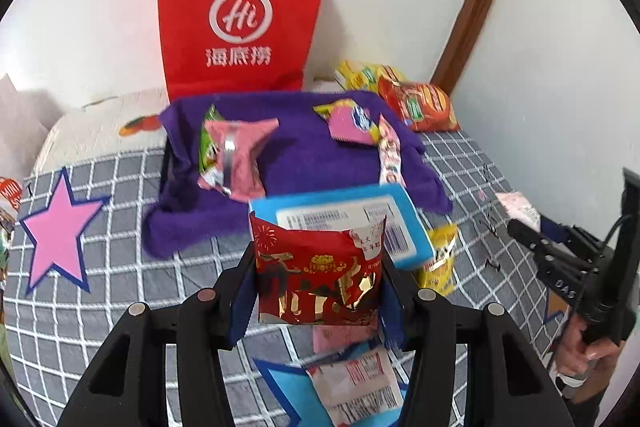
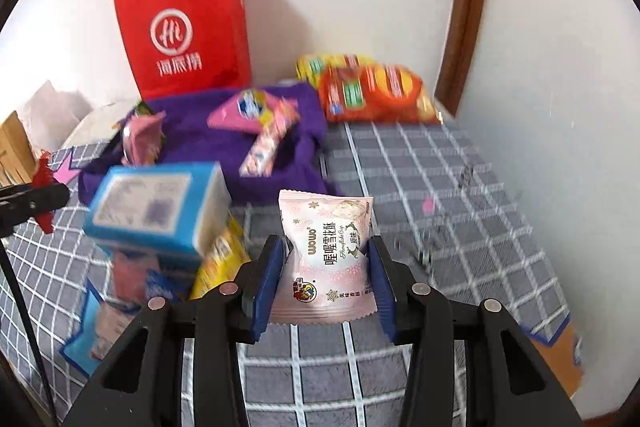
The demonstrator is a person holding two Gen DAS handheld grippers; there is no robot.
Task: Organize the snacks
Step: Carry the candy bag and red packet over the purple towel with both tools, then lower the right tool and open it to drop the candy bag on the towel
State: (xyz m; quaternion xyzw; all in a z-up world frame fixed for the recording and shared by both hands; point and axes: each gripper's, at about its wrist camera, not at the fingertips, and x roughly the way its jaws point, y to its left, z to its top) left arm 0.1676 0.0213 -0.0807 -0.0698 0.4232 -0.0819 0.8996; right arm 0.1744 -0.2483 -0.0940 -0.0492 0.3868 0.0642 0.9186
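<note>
My left gripper (image 1: 318, 259) is shut on a red and gold snack packet (image 1: 320, 279), held upright above the checked bedcover (image 1: 120, 307). My right gripper (image 2: 325, 247) is shut on a pale pink snack packet (image 2: 326, 231), also lifted off the cover. Behind both lies a purple cloth (image 1: 304, 163) with pink packets (image 1: 236, 155) and a long candy strip (image 1: 390, 155) on it. A blue box (image 1: 340, 211) rests just beyond the red packet. A red paper bag (image 1: 240, 19) stands against the wall.
Orange and yellow chip bags (image 2: 372, 91) lie in the back corner by the wall. A yellow packet (image 1: 440, 263) and a white-pink packet (image 1: 360, 383) lie near the blue box. A person's hand (image 1: 588, 343) holds the right gripper's handle. Walls close in behind and on the right.
</note>
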